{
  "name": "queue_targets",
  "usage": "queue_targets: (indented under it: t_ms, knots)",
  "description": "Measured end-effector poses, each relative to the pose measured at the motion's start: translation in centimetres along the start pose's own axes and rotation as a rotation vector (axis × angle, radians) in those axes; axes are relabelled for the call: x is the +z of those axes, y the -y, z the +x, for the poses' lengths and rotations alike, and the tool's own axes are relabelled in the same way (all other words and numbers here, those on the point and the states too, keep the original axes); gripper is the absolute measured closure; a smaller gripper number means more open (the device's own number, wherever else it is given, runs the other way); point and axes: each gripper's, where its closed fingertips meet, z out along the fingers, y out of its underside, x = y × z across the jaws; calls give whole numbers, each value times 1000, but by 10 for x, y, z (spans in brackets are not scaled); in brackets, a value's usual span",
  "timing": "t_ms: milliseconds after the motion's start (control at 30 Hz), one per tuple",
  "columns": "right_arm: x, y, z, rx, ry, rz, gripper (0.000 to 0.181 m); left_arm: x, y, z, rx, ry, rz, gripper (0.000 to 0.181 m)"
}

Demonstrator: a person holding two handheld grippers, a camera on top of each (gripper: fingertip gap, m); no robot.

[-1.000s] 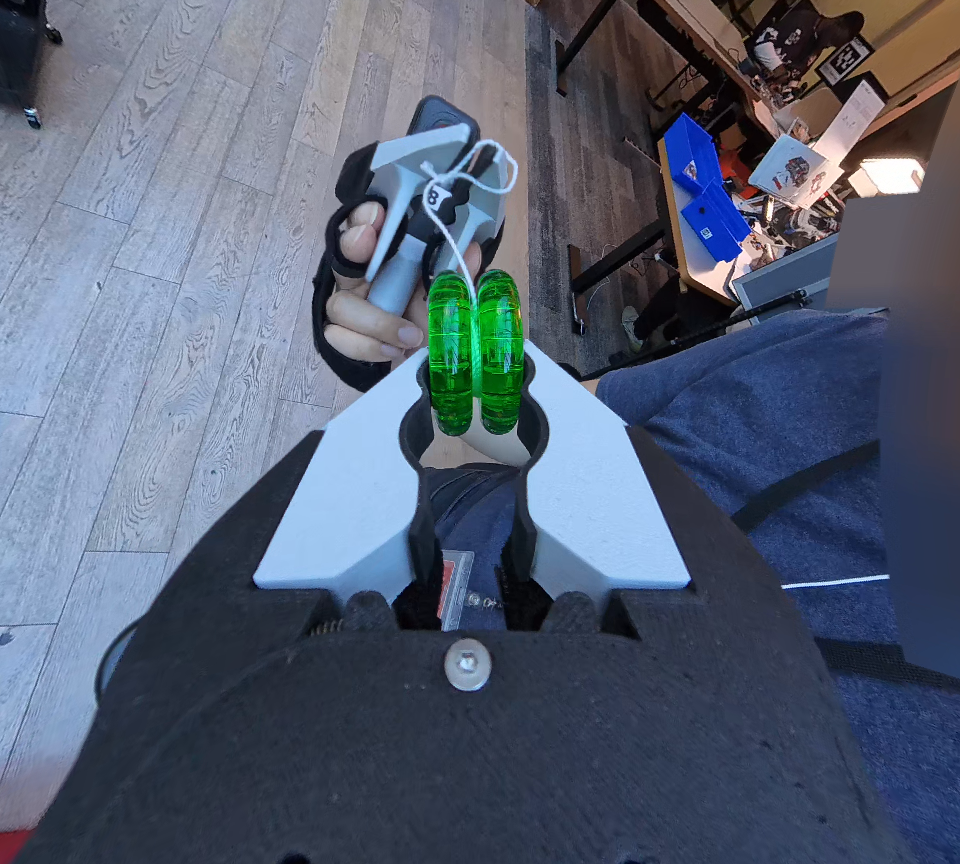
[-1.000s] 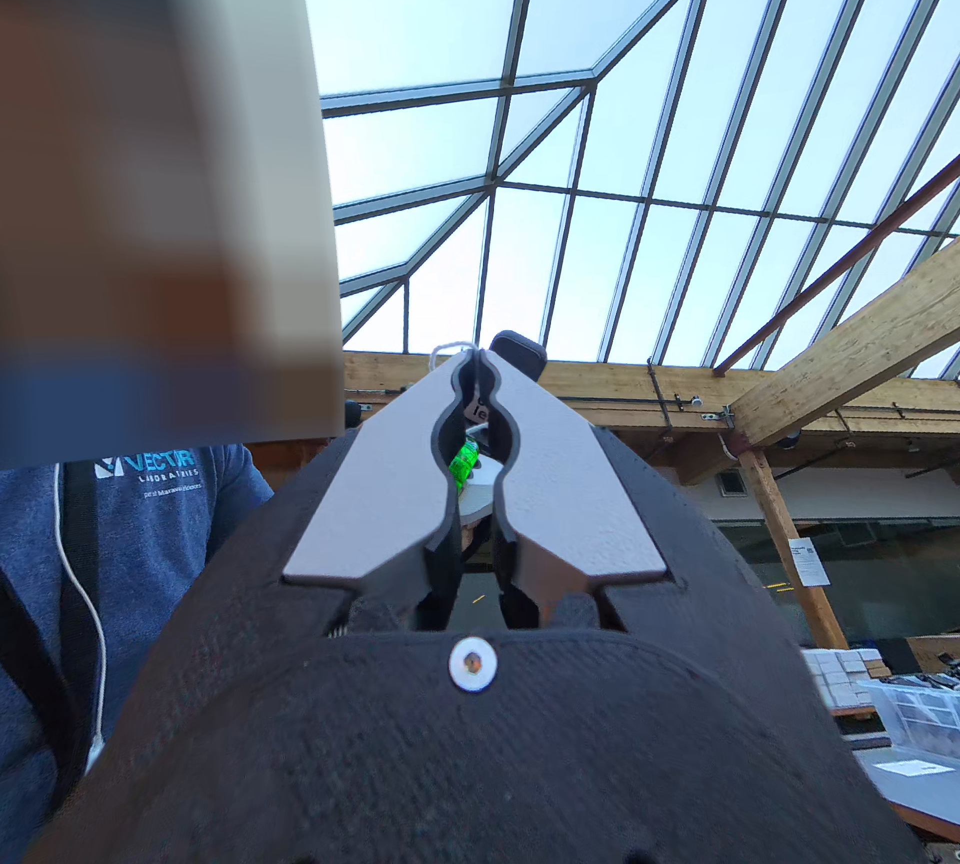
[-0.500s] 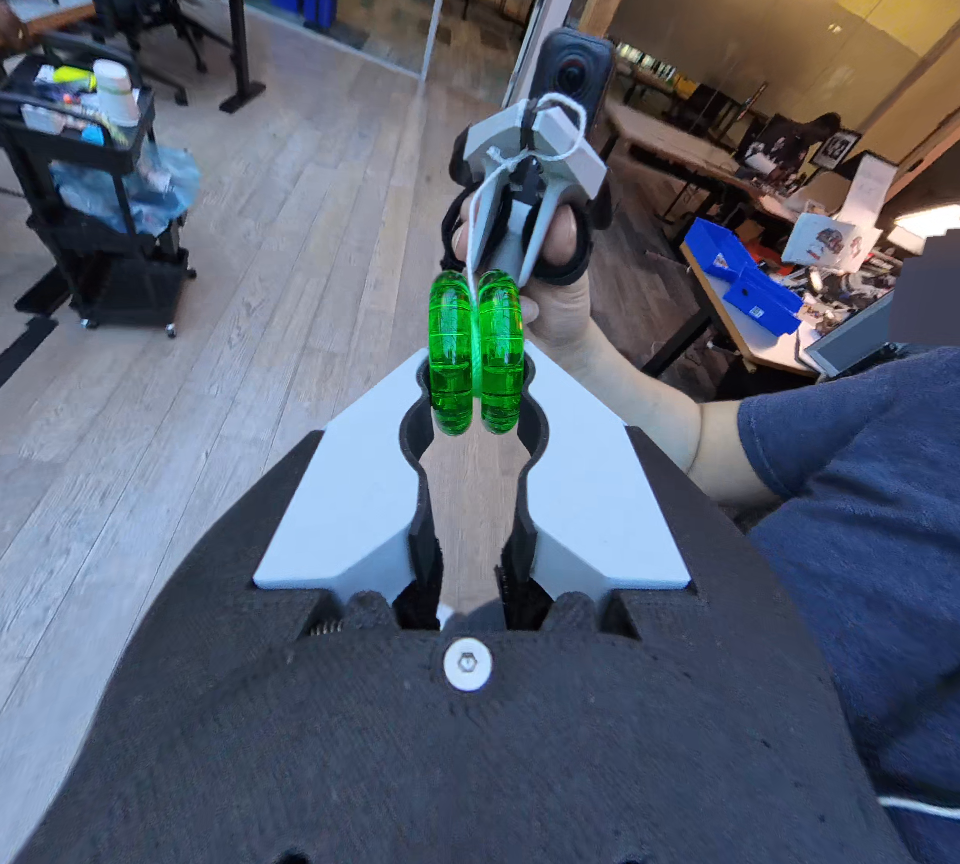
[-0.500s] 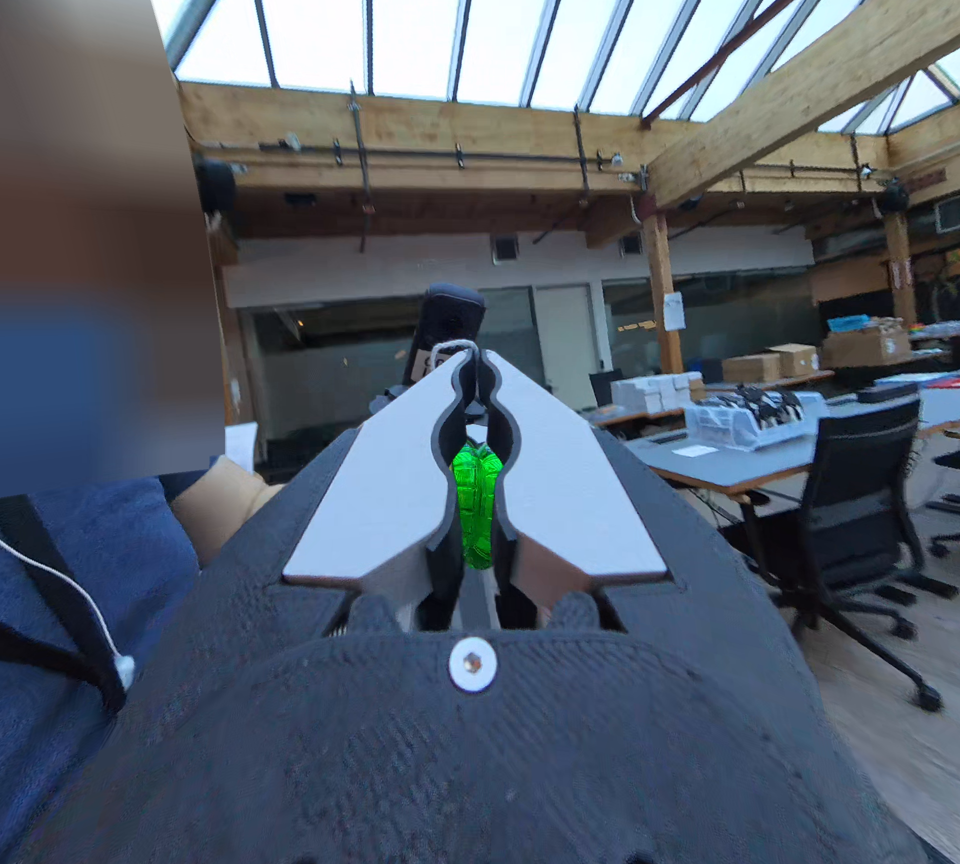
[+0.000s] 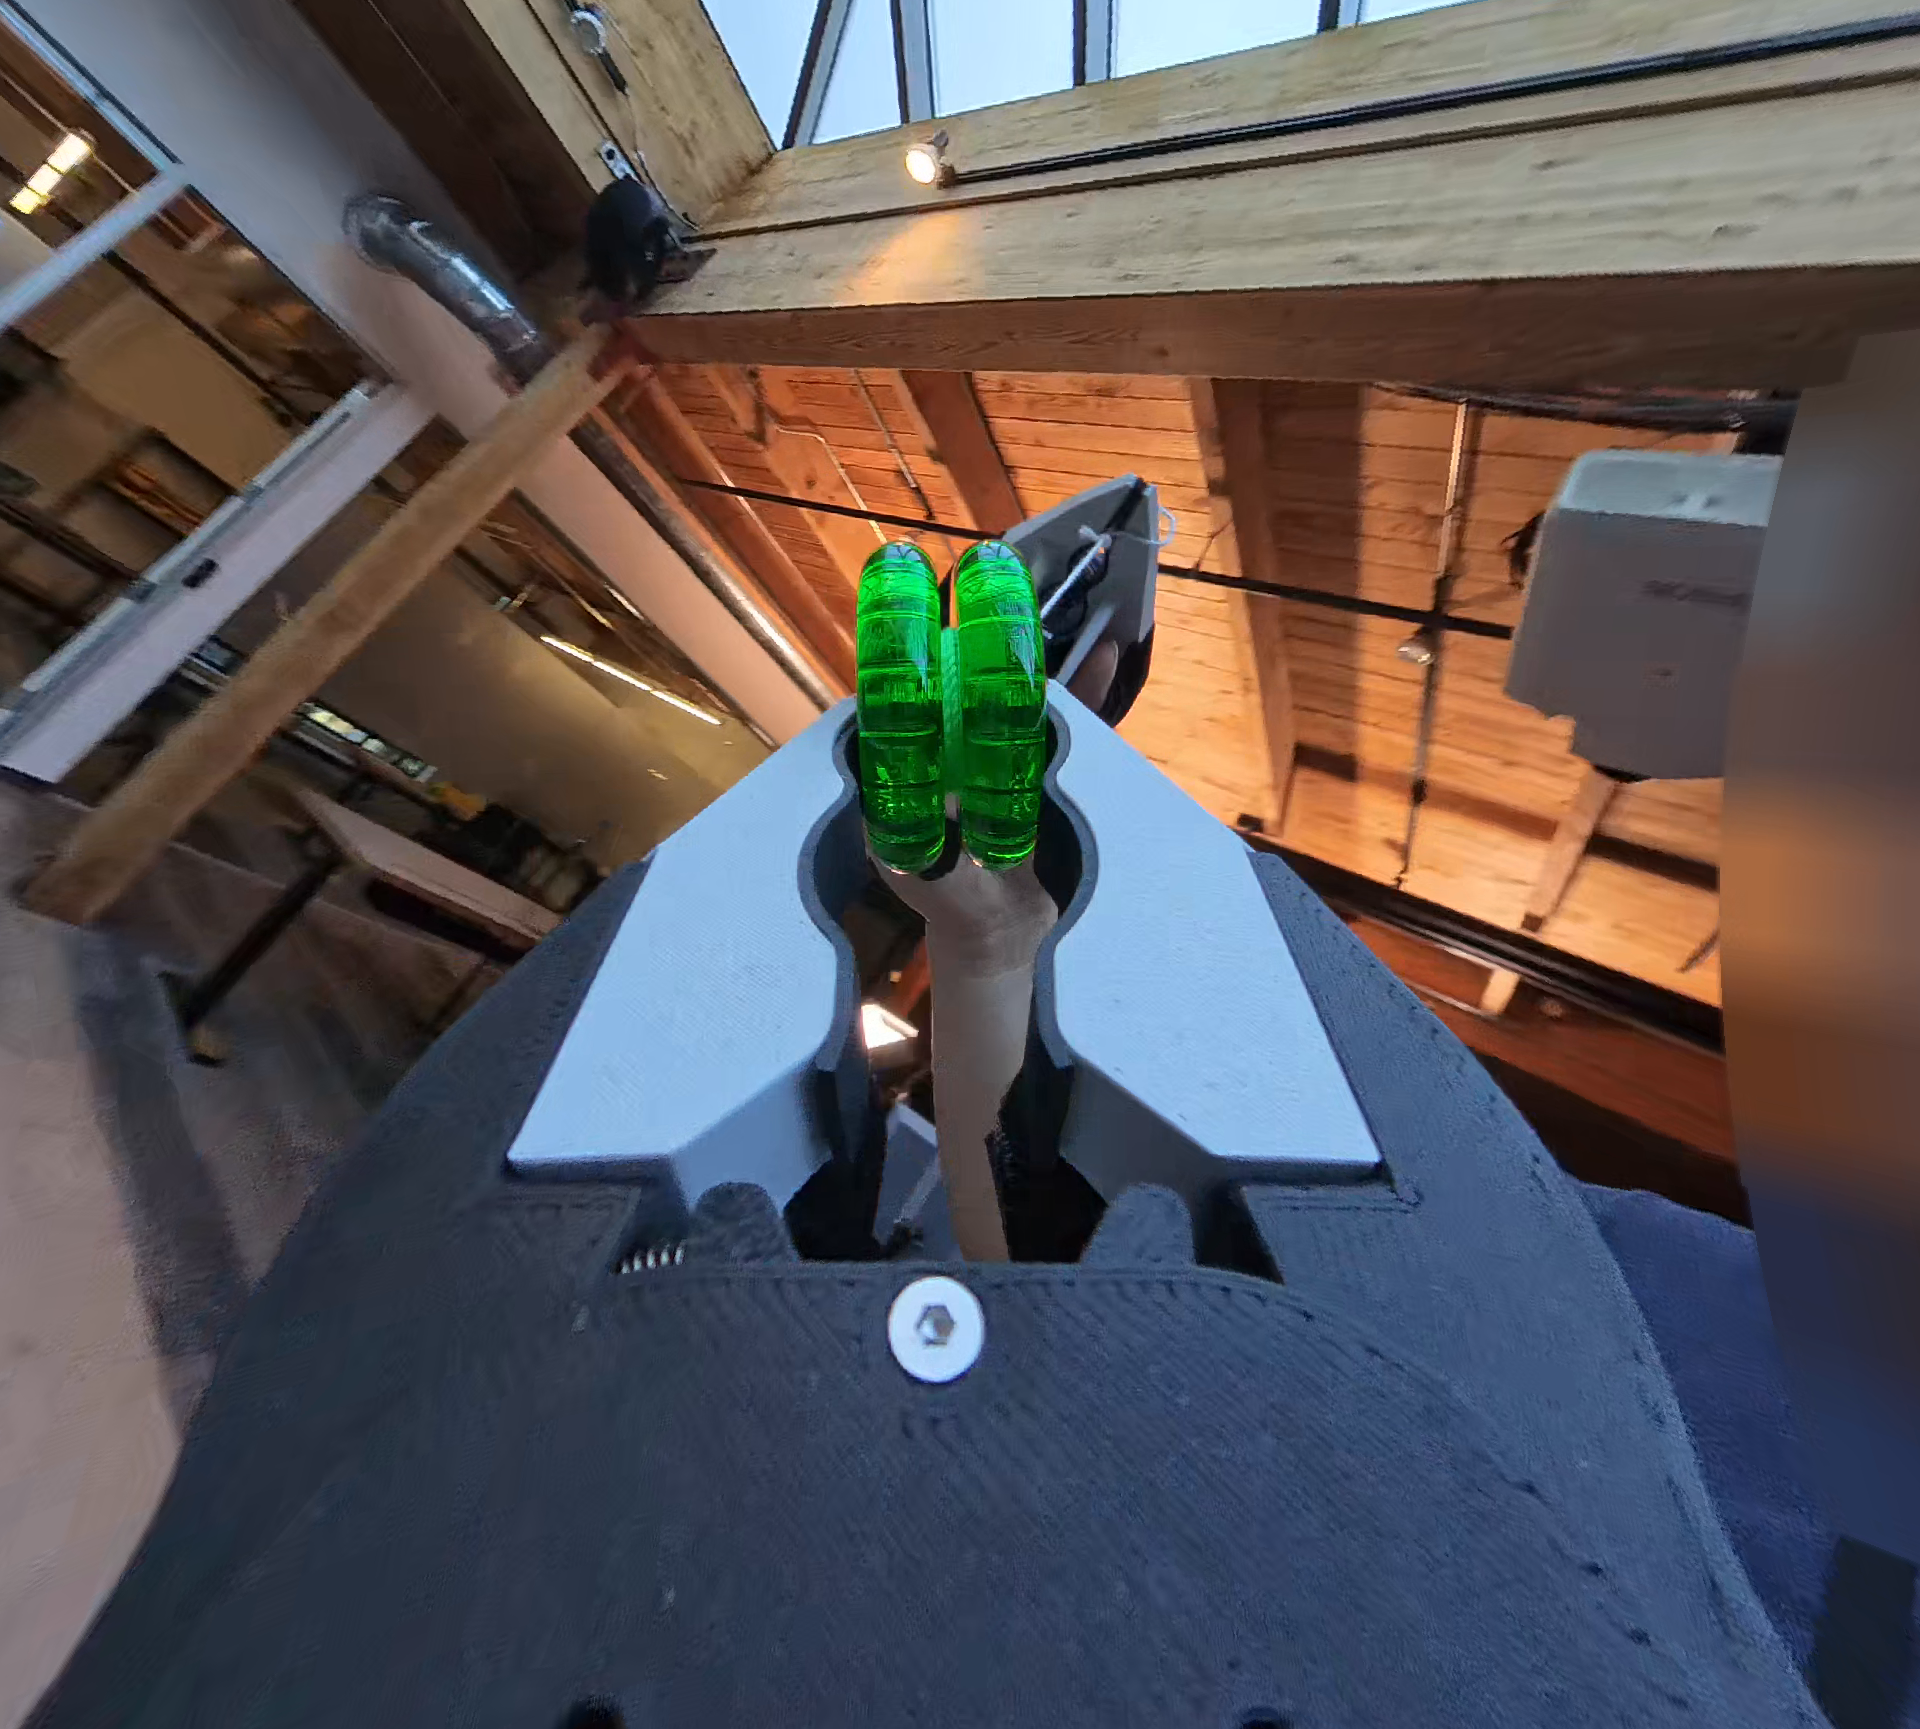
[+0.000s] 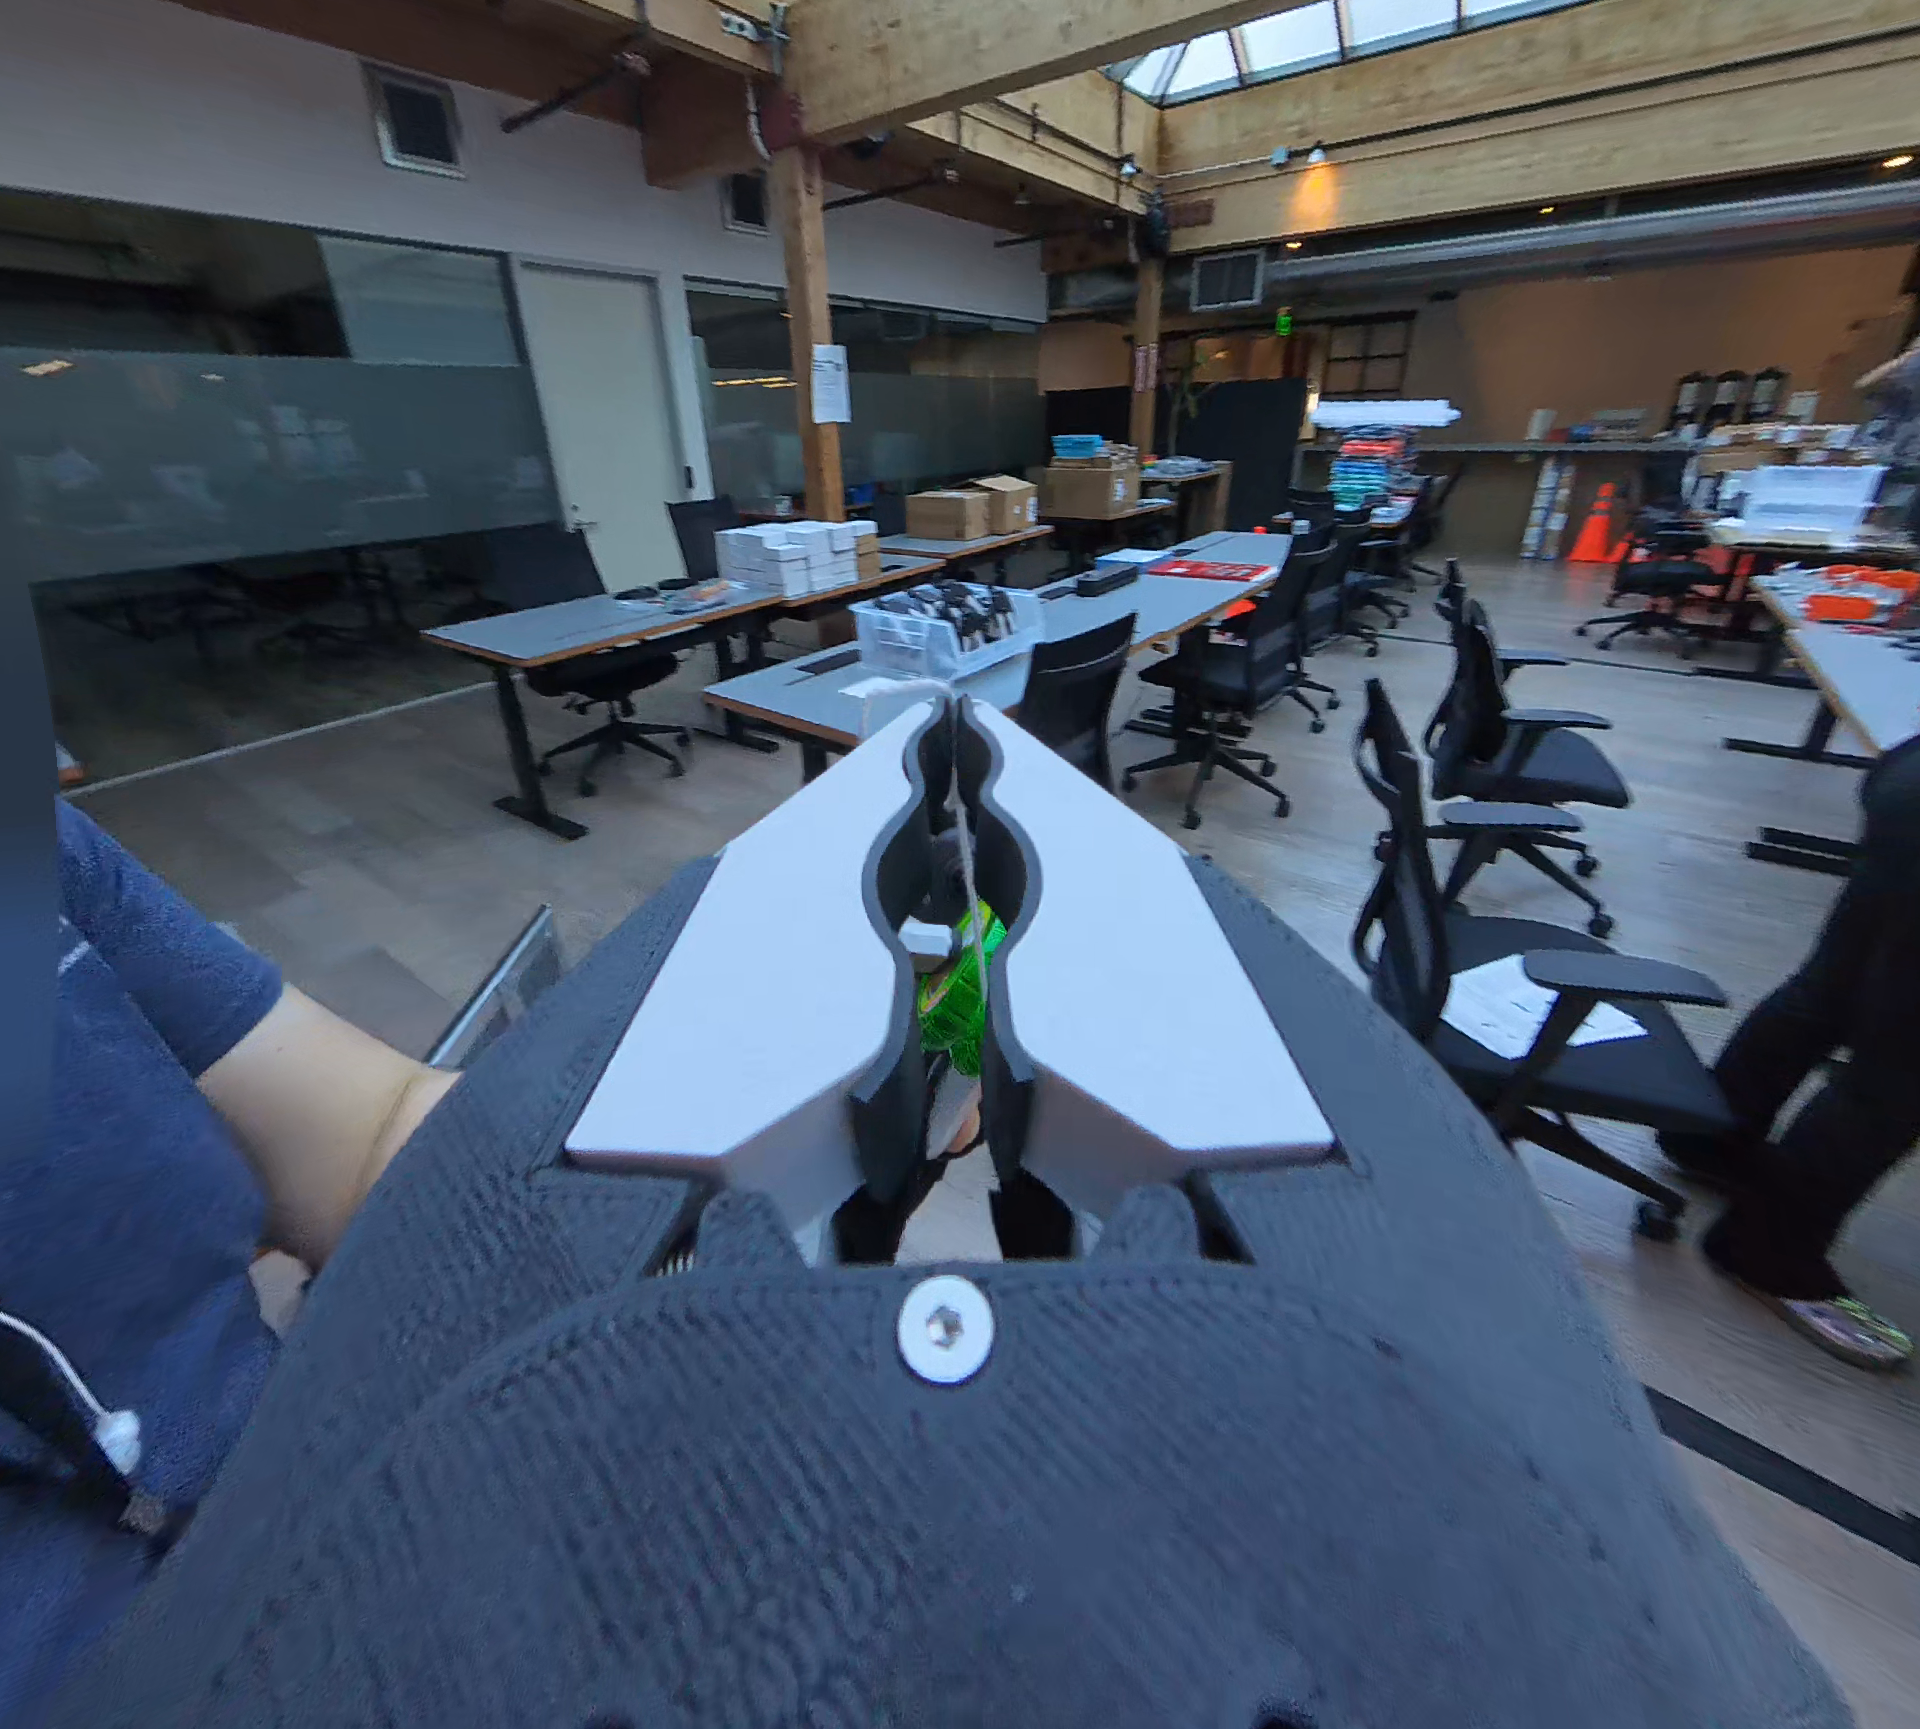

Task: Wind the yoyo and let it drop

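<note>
The see-through green plastic yoyo sits right at the tips of the left gripper, which has grey fingers on a black body. The two grey fingers press on the yoyo from the left and the right, one on each round half, so this gripper is partly closed and holds the yoyo tight. The yoyo stands on its edge, with the gap between its two halves facing the camera, and about half of it sticks out past the fingertips. This gripper points up toward the big wooden ceiling beam and the glass roof. Just behind the yoyo, a bit to the right and farther away, is the right gripper, with a bit of thin white string at its tip. In the right wrist view, the right gripper is closed almost all the way, and its tips pinch the white string. The string runs down through the gap between the fingers to the green yoyo, which shows low in that gap, near the camera. Far behind are grey desks and black office chairs.
</note>
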Motion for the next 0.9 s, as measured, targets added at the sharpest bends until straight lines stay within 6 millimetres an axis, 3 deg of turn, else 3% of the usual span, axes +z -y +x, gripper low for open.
queue_targets:
  t_ms: [100, 200, 333, 433, 567, 700, 900]
  knots:
    - [-23, 6, 0, -80, -163, -24, 181, 24, -28, -13, -169, -119, -36, 155]
    - [-46, 7, 10, -100, -285, -98, 181, 47, -77, -17, -224, -231, -196, 155]
    - [-83, -10, 35, -59, -387, -269, 181, 77, -138, -37, -111, -205, -411, 154]
    - [-117, -21, 60, -22, -442, -363, 181, 110, -167, -72, 63, -69, -552, 155]
    - [-171, -14, 98, -40, -539, -398, 181, 164, -184, -138, 434, 202, -703, 155]
    - [-227, 1, 143, -30, -669, -372, 181, 220, -187, -202, 693, 462, -785, 154]
    - [-290, 19, 199, 98, -829, -220, 181, 293, -216, -255, 808, 536, -851, 154]
